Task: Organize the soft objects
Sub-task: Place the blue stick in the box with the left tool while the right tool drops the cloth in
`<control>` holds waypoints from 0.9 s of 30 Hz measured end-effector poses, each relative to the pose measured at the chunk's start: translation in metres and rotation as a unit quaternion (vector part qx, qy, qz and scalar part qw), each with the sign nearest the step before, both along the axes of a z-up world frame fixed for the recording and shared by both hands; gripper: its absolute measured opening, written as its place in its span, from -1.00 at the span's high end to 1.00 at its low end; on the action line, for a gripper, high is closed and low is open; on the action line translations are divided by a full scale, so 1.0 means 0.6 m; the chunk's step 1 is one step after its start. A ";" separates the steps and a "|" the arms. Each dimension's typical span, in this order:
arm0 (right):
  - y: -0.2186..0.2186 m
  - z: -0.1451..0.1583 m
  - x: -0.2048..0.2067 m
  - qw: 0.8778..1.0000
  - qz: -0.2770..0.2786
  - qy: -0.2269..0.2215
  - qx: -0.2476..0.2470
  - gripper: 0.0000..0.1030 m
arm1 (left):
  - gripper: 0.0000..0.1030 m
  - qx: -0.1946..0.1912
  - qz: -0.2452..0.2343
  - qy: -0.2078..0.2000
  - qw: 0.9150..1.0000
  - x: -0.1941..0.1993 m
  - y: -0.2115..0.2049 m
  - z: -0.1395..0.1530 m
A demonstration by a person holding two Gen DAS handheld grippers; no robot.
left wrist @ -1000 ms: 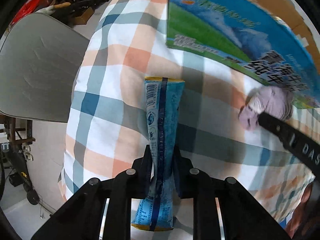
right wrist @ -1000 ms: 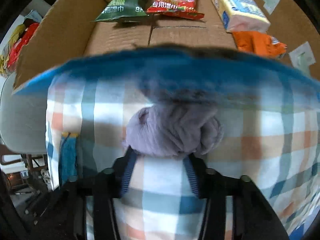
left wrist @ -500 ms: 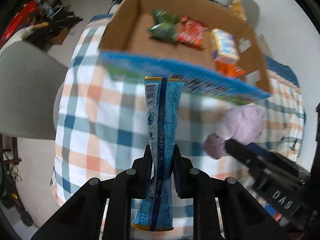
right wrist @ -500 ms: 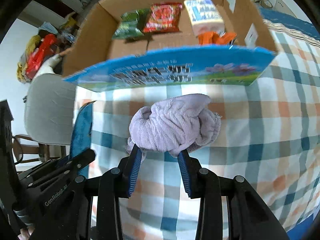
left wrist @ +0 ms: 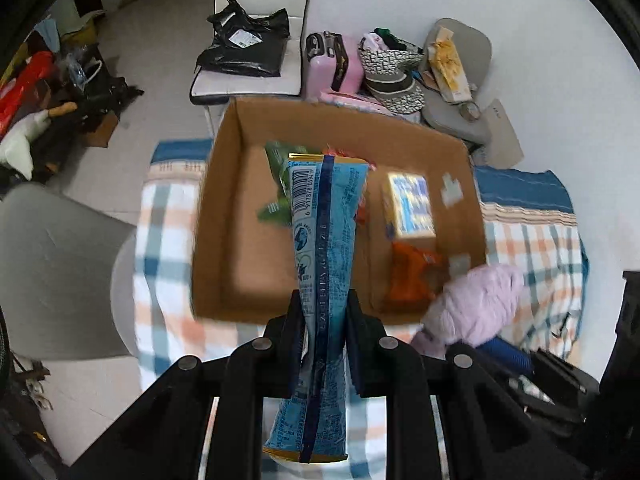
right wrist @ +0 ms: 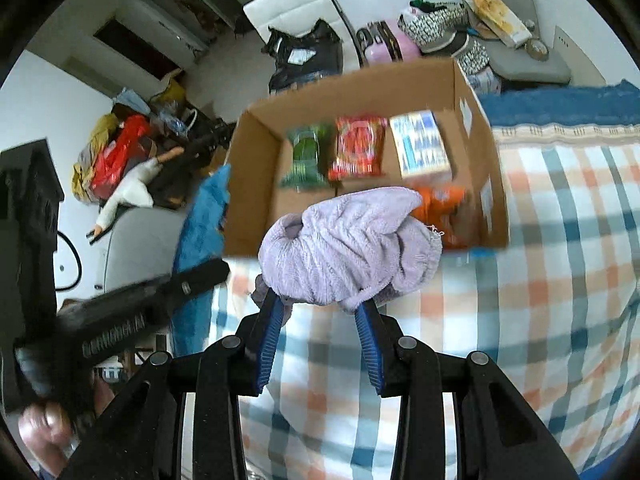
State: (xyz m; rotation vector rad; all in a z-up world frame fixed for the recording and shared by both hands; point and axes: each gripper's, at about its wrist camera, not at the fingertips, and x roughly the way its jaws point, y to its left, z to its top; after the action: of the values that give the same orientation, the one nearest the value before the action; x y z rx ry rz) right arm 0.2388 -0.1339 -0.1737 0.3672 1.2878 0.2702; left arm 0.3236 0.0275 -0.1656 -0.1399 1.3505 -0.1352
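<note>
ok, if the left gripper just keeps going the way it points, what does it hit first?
Probably the bare brown floor of the open cardboard box. The left gripper, shut on the long blue plastic packet, aims into it; the green snack bag lies further along. Depth is unclear.

The cloth (right wrist: 540, 280) under everything is a check of white, orange, teal and dark blue, with a solid blue band along its far edge. The box (left wrist: 240, 220) is plain brown cardboard. Inside lie a green packet (right wrist: 306, 156), a red packet (right wrist: 358, 150), an orange packet (right wrist: 444, 208) and a pale yellow pack (right wrist: 420, 144) printed blue and white. The long packet (left wrist: 326, 240) is light blue with a dark blue stripe, gold ends and a white barcode patch. The towel (right wrist: 348, 248) is pale lilac. Both grippers are black; the right gripper (right wrist: 320, 332) has blue pads (right wrist: 270, 332).
</note>
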 end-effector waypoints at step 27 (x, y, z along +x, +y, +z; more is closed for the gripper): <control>0.023 -0.208 0.188 0.989 -0.006 0.147 -0.008 0.23 | 0.64 0.086 -0.013 0.145 0.986 0.166 0.012 -0.233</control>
State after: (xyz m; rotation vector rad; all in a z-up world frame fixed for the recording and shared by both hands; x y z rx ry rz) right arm 0.3514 -0.1204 -0.2983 0.4122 1.5752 0.1993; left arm 0.4232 0.0347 -0.3053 0.0038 1.6484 -0.0200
